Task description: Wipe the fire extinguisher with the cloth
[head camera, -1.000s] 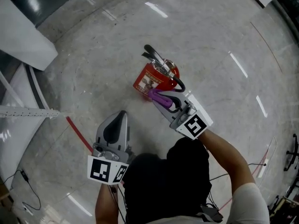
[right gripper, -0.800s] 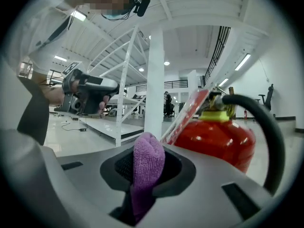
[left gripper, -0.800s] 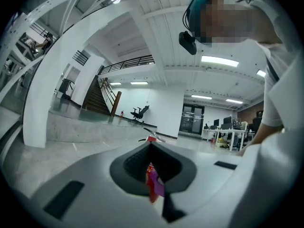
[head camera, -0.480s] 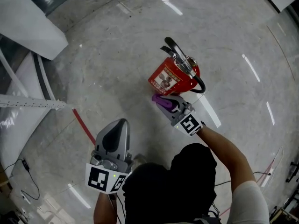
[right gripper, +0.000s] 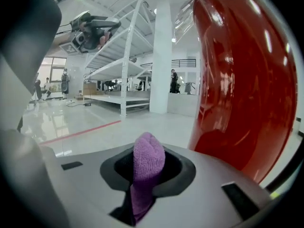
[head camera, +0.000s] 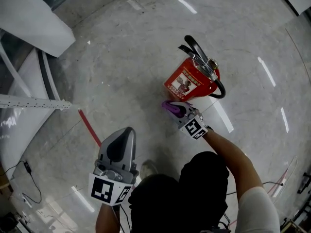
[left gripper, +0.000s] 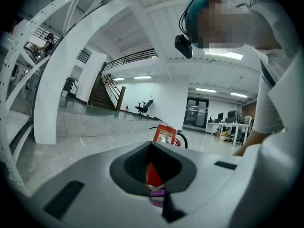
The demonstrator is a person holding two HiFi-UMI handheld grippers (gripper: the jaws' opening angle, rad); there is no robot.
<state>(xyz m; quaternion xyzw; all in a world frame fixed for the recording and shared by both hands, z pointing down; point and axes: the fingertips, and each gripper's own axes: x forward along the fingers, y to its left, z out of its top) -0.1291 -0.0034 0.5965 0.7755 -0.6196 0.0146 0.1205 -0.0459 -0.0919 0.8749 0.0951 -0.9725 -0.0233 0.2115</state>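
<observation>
A red fire extinguisher (head camera: 192, 83) with a black handle (head camera: 196, 50) and black hose stands on the polished grey floor. My right gripper (head camera: 174, 108) is at its lower left side, shut on a purple cloth (head camera: 169, 106). In the right gripper view the cloth (right gripper: 148, 163) bulges out between the jaws, and the glossy red cylinder (right gripper: 237, 80) fills the right side close by. My left gripper (head camera: 125, 133) hangs apart, lower left, shut and holding nothing. In the left gripper view the extinguisher (left gripper: 164, 135) shows beyond its jaws.
A white metal rack (head camera: 29, 103) stands at the left, with a white panel (head camera: 29, 25) at the upper left. A red line (head camera: 90, 128) runs across the floor. A black cable (head camera: 26, 178) lies at the lower left. A person's shoe (head camera: 148, 169) is below me.
My right gripper with the cloth has slid down the extinguisher's side, from up by the hose to its lower left. The left gripper has stayed where it was.
</observation>
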